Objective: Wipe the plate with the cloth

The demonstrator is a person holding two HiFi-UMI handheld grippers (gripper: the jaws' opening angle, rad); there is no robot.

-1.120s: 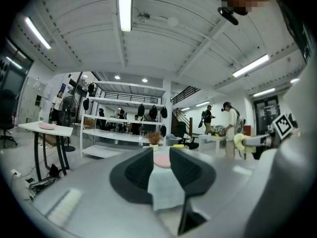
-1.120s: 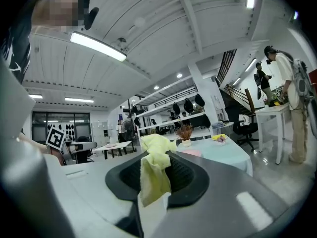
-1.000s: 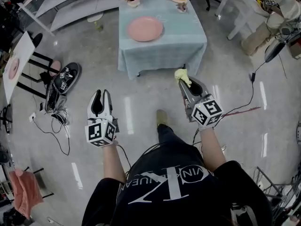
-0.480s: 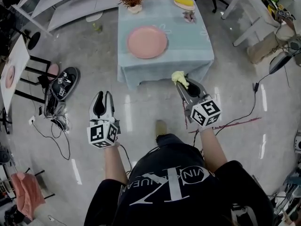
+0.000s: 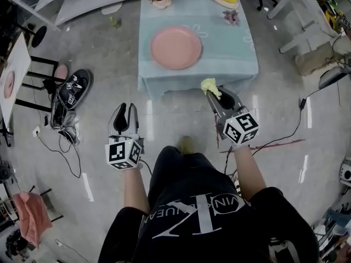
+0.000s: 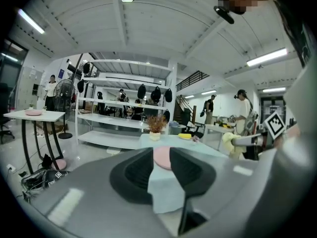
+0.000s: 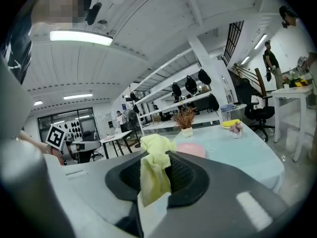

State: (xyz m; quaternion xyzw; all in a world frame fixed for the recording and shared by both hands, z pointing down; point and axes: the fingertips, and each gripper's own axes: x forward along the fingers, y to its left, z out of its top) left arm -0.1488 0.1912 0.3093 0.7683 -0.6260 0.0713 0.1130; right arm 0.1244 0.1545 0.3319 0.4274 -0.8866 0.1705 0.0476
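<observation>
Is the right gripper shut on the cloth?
Shut: the right gripper pinches the yellow cloth between its jaws, with the cloth bunching above them.

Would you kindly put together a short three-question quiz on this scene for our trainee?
1. True or false: the left gripper is open and empty.
2. Where is the pink plate? A) on the floor B) on the table C) on a shelf
3. Fill in the blank: the yellow cloth is clamped in the ___ gripper.
Key: 1 true; 2 B; 3 right, since the right gripper is shut on the cloth.
</observation>
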